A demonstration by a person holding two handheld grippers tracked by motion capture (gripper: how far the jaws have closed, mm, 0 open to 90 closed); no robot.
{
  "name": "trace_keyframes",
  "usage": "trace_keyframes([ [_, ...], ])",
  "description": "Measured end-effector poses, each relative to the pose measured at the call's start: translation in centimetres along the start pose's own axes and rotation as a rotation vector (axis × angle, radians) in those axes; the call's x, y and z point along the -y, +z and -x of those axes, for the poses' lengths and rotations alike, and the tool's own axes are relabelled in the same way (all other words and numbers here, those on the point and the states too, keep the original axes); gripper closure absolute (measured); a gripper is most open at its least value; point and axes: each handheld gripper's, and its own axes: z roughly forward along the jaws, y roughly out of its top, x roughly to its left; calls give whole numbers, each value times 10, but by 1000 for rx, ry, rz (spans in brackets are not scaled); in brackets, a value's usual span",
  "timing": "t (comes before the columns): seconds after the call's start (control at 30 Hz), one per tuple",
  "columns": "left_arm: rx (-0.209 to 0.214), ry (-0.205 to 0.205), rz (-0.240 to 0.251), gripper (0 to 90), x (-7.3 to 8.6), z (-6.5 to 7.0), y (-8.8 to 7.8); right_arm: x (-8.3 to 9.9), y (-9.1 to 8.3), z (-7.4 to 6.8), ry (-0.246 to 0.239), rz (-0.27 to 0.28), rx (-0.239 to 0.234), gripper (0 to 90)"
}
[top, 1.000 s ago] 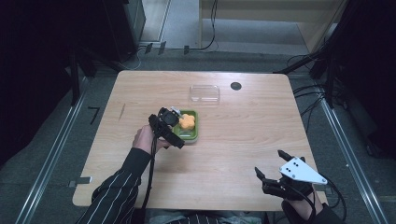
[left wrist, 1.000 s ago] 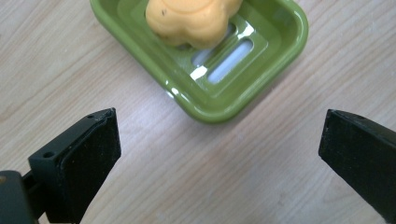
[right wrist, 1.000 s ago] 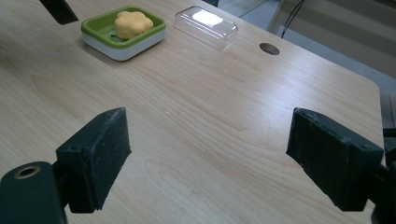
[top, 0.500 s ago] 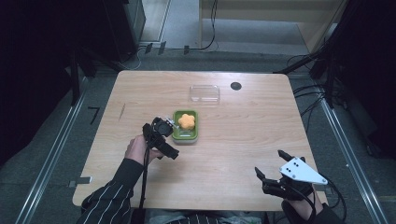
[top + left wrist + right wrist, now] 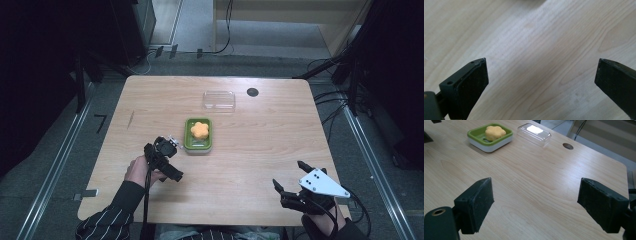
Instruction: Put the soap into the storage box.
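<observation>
High view. A yellow flower-shaped soap bar (image 5: pixel 199 130) lies in the green-rimmed rectangular soap dish (image 5: pixel 198 147) at the centre of the frame, on the pale wooden table (image 5: pixel 260 145). The clear plastic lid (image 5: pixel 219 100) rests apart from the dish, above and to its right, near a round dark cable hole (image 5: pixel 252 92). The left gripper (image 5: pixel 167 145) sits just left of the dish without touching it; the right gripper (image 5: pixel 292 177) waits at the lower right, well apart from everything.

Left gripper view. The two black jaws stand wide apart at the lower corners, with bare wood grain between them and nothing held.

Right gripper view. The jaws are likewise spread wide and empty. Dish and soap appear at the upper left, the lid at upper centre.

Judged progress: the soap is seated in the dish, so placement looks done. The dish is uncovered; if covering belongs to the work, picking up and fitting the lid is left.
</observation>
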Motion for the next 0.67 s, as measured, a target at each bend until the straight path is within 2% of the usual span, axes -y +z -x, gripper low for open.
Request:
trace_keyframes([
  [0.17,4,5,-38,0,8,1,5,0,0,0,0,-1,0,136],
  [0.23,5,-1,-34,0,12,4,6,0,0,0,1,1,1,136],
  [0.33,5,16,-54,0,17,6,7,0,0,0,0,3,1,136],
  [0.43,8,5,-61,0,21,7,9,0,0,0,0,1,1,136],
  [0.67,-1,7,-66,0,20,5,10,1,0,0,-3,7,4,136],
])
